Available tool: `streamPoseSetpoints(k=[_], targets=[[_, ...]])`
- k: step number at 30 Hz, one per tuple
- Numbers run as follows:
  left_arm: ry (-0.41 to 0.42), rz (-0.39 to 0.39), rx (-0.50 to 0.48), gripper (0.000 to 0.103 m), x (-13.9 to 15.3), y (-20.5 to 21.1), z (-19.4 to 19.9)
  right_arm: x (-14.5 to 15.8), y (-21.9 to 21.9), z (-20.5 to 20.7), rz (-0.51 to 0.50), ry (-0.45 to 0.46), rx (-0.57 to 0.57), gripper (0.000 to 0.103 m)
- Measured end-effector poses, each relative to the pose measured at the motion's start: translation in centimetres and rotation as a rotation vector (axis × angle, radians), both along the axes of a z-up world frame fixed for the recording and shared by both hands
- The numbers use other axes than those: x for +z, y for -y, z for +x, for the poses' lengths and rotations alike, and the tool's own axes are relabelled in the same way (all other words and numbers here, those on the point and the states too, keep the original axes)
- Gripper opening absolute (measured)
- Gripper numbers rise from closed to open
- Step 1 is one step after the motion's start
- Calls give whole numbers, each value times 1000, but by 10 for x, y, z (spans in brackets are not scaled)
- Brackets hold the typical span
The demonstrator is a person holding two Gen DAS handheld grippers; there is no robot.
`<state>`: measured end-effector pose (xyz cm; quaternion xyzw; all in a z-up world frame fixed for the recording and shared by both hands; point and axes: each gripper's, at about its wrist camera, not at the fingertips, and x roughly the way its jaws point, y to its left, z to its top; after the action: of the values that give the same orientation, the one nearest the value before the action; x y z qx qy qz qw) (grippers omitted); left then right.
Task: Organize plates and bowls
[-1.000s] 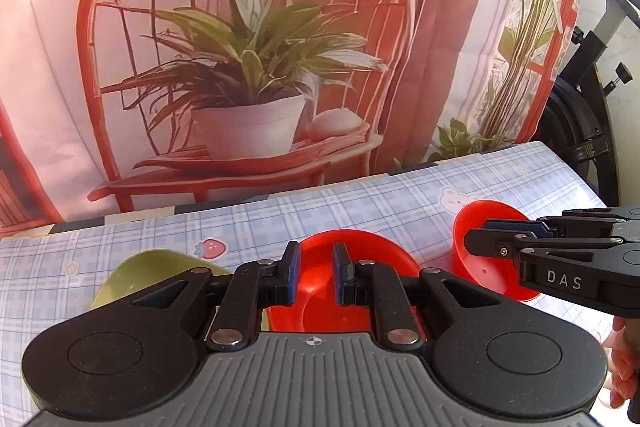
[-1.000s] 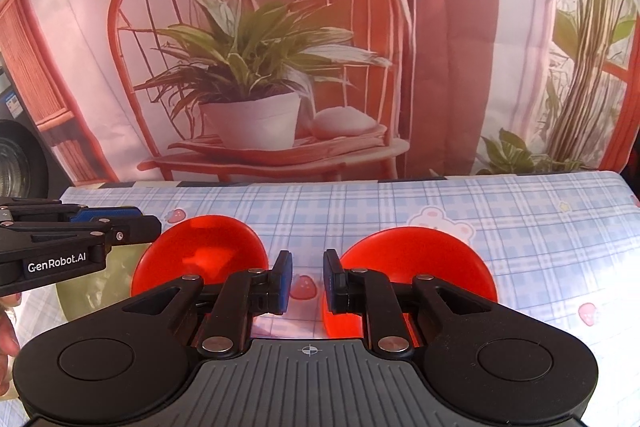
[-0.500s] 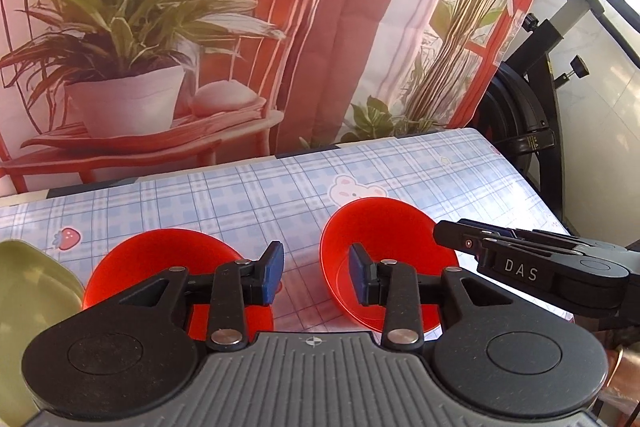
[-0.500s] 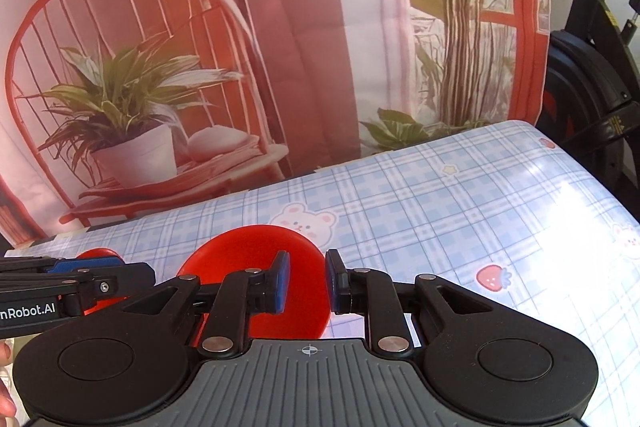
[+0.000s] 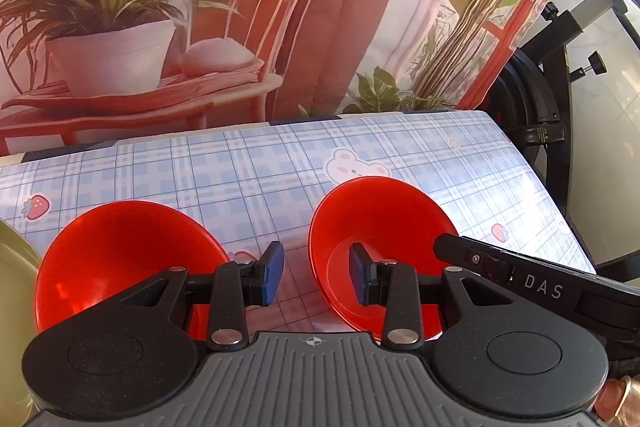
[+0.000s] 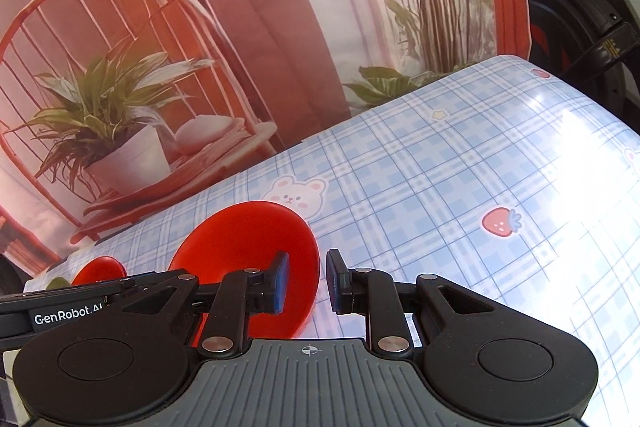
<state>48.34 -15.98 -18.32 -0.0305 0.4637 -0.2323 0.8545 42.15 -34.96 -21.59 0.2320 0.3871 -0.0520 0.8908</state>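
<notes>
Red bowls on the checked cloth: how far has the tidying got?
Nothing looks done: the two red bowls sit apart, unstacked, with a green dish at the left edge. In hand: the left hand-held gripper and right hand-held gripper hover open near one bowl's rim, holding nothing. Gathering everything remains.

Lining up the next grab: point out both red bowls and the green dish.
Right red bowl (image 5: 380, 223), left wrist view, inner wall.
Left red bowl (image 5: 120, 259), left wrist view, inner wall.
Green dish (image 5: 14, 291), left wrist view, visible edge.
</notes>
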Motion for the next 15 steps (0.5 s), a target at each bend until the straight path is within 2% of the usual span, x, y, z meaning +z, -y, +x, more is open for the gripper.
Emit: streamPoseSetpoints(k=[6, 8, 10, 11, 15], targets=[[-35, -15, 24, 37, -7, -2, 4, -5, 5, -1, 28, -12, -15, 20], [-38, -24, 29, 37, -8, -3, 4, -5, 5, -1, 31, -12, -15, 16], [-35, -37, 25, 25, -8, -5, 3, -5, 5, -1, 30, -10, -16, 12], [-32, -43, 18, 12, -9, -6, 3, -5, 5, -1, 30, -6, -15, 10], [-28, -56, 10, 8, -8, -8, -1, -4, 2, -3, 39, 3, -4, 6]])
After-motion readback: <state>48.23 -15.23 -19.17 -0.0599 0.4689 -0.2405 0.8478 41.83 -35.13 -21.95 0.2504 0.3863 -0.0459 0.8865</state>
